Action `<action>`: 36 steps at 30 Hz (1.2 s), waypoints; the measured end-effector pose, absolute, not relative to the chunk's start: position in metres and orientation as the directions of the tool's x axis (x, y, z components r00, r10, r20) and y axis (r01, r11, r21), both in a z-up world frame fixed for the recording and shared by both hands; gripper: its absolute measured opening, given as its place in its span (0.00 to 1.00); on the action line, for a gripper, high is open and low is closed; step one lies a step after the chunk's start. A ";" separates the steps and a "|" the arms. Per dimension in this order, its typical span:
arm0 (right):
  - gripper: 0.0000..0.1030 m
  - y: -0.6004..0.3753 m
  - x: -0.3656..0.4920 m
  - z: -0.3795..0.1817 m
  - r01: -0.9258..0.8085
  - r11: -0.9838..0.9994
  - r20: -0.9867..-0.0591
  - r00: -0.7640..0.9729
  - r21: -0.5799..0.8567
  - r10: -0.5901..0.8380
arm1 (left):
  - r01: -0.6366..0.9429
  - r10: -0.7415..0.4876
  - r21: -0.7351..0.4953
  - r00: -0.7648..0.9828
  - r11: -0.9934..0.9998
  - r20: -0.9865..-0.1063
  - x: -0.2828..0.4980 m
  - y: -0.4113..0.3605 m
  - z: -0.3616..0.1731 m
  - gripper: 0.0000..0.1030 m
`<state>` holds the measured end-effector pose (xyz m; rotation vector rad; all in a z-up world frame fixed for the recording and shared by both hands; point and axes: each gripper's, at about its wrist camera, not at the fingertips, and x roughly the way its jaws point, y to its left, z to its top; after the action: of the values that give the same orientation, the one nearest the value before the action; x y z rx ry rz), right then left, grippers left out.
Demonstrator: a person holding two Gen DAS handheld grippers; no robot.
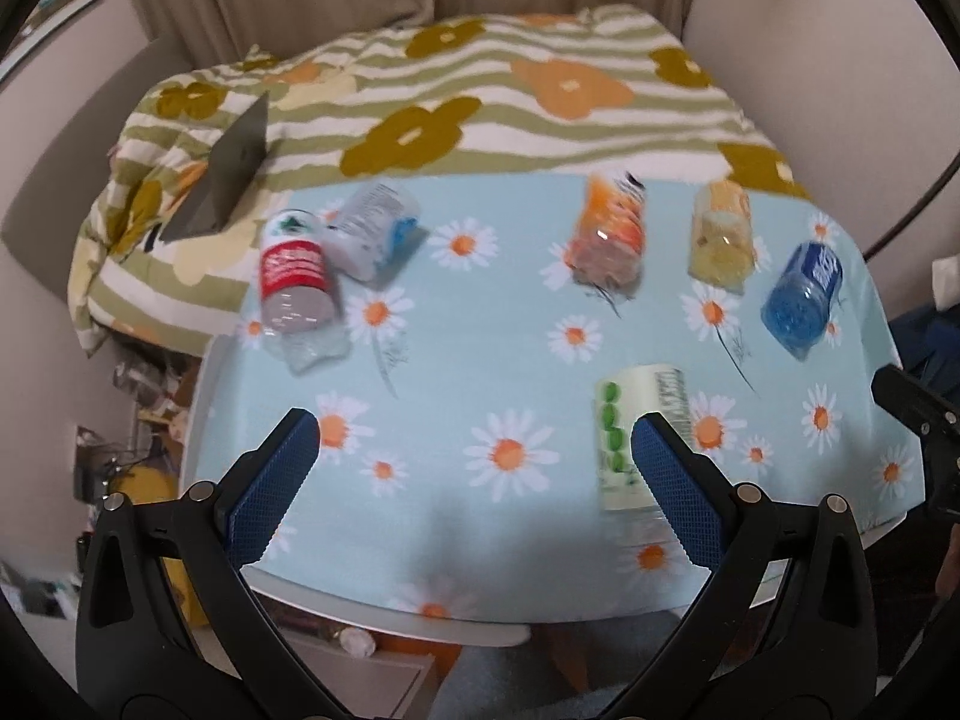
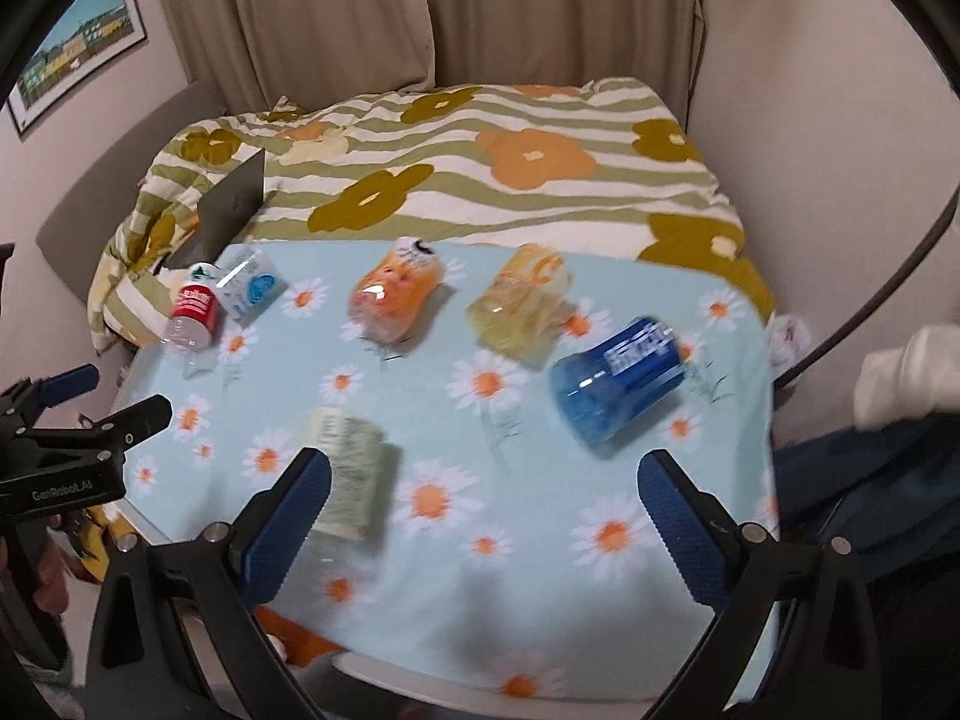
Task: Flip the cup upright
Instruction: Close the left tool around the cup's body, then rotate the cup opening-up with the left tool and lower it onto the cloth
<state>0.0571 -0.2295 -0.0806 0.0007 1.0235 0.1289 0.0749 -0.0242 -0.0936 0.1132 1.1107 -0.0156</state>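
Several plastic cups lie on their sides on a daisy-print table cloth [image 1: 480,324]: a red-labelled one [image 1: 295,276], a white-and-blue one [image 1: 375,228], an orange one [image 1: 609,234], a yellow one [image 1: 720,237], a blue one [image 1: 804,294] and a green-and-white one [image 1: 636,432] nearest me. My left gripper [image 1: 474,450] is open and empty above the front of the table, its right finger just in front of the green-and-white cup. My right gripper [image 2: 483,492] is open and empty, between the green-and-white cup [image 2: 351,474] and the blue cup [image 2: 618,384].
A bed with a striped flower blanket [image 1: 480,96] lies behind the table, with a grey laptop [image 1: 231,174] on it. Curtains hang at the back. The left gripper's body [image 2: 66,456] shows at the right wrist view's left edge.
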 end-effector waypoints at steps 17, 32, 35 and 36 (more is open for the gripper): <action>0.99 -0.288 0.097 -0.123 -0.252 0.962 -0.854 0.473 0.105 0.217 | 0.004 -0.050 -0.050 0.053 0.999 -0.997 0.131 -0.091 -0.179 0.94; 0.99 -0.300 0.105 -0.142 -0.245 0.953 -0.854 0.443 0.176 0.271 | -0.029 -0.088 -0.086 -0.057 0.996 -0.994 0.147 -0.098 -0.206 0.66; 0.99 -0.302 0.105 -0.144 -0.237 0.955 -0.855 0.442 0.181 0.272 | -0.029 -0.105 -0.104 -0.047 0.994 -0.993 0.147 -0.097 -0.205 0.65; 0.99 -0.303 0.105 -0.144 -0.234 0.955 -0.855 0.442 0.183 0.272 | -0.029 -0.111 -0.109 -0.045 0.994 -0.993 0.146 -0.096 -0.205 0.65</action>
<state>0.1047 -0.3025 -0.1441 0.0393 1.0679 0.3141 0.1464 -0.0961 -0.2050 -0.1082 1.6158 -0.0661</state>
